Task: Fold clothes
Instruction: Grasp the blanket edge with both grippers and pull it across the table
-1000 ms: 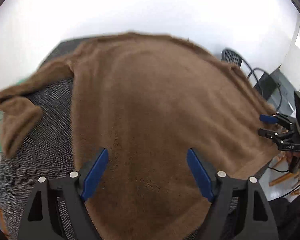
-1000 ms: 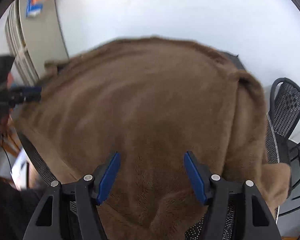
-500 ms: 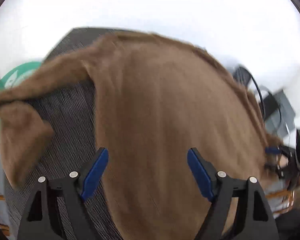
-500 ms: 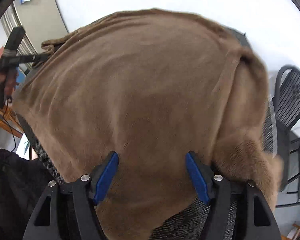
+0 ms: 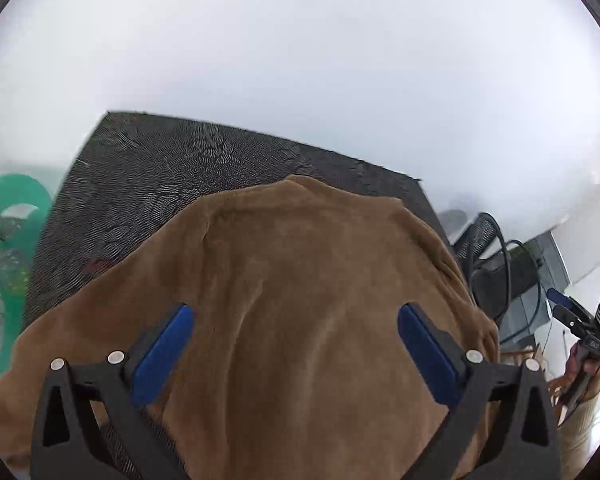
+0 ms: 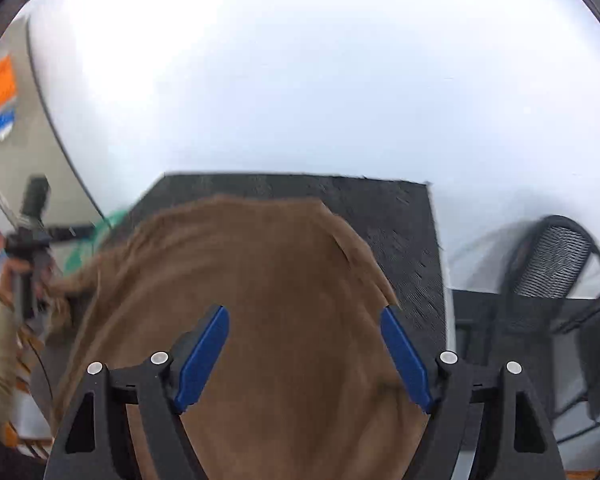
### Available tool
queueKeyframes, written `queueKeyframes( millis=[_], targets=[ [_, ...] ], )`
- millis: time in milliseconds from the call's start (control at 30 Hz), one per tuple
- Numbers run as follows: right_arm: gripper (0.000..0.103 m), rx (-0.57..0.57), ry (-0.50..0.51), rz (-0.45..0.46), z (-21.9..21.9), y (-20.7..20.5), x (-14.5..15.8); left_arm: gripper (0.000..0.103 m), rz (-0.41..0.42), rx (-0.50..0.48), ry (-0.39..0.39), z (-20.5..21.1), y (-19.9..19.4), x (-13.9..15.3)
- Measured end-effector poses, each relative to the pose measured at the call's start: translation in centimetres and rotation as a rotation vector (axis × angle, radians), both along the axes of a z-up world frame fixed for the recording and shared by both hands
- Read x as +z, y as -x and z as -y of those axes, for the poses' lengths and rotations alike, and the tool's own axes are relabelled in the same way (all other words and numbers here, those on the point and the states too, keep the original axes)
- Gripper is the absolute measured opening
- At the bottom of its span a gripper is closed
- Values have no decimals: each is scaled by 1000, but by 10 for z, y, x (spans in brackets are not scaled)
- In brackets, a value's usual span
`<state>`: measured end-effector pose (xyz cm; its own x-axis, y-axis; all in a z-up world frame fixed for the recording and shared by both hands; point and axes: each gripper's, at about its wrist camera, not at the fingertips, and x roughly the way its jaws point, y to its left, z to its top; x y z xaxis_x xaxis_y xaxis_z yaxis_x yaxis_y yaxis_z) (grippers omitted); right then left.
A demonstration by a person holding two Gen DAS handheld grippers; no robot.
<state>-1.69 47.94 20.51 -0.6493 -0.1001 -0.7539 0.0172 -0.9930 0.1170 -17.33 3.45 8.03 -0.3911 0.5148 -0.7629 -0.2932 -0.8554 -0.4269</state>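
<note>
A brown fleecy garment (image 5: 300, 300) lies spread on a dark, finely patterned surface (image 5: 160, 168), covering its near part and leaving the far edge and both far corners bare; the cloth's far edge sits well short of the surface's far edge. In the left wrist view the left tongs (image 5: 292, 352) hang over the garment with their blue pads (image 5: 162, 354) spread wide apart and nothing between them but the cloth lying below, so they are released. Off the surface's right edge the right tongs (image 5: 568, 312) show small, held in a hand (image 5: 584, 372) with a pale sleeve; from here I cannot tell how their jaws stand. In the right wrist view the right tongs (image 6: 304, 352) are likewise spread wide over the garment (image 6: 280, 300), gripping nothing, with the surface (image 6: 400, 220) bare beyond the cloth's far right side. At the left of that view the left tongs (image 6: 66, 234) appear blurred above the garment's left edge, held by a hand (image 6: 16, 276). A black mesh chair (image 6: 552, 260) stands past the surface's right edge, and a green patterned patch (image 5: 8, 264) shows beyond its left edge. A white wall (image 5: 300, 60) fills the background.
</note>
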Motion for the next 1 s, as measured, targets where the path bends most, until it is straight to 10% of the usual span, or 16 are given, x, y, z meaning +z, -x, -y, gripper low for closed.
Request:
queueKeyframes(
  millis=[300, 467, 1000],
  targets=[
    [80, -122, 108, 199, 12, 156, -127, 103, 103, 139, 206, -22, 103, -81],
    [80, -233, -46, 212, 6, 192, -178, 102, 11, 180, 369, -23, 125, -107],
    [91, -283, -112, 111, -2, 229, -189, 103, -147, 149, 469, -32, 121, -103]
  ],
)
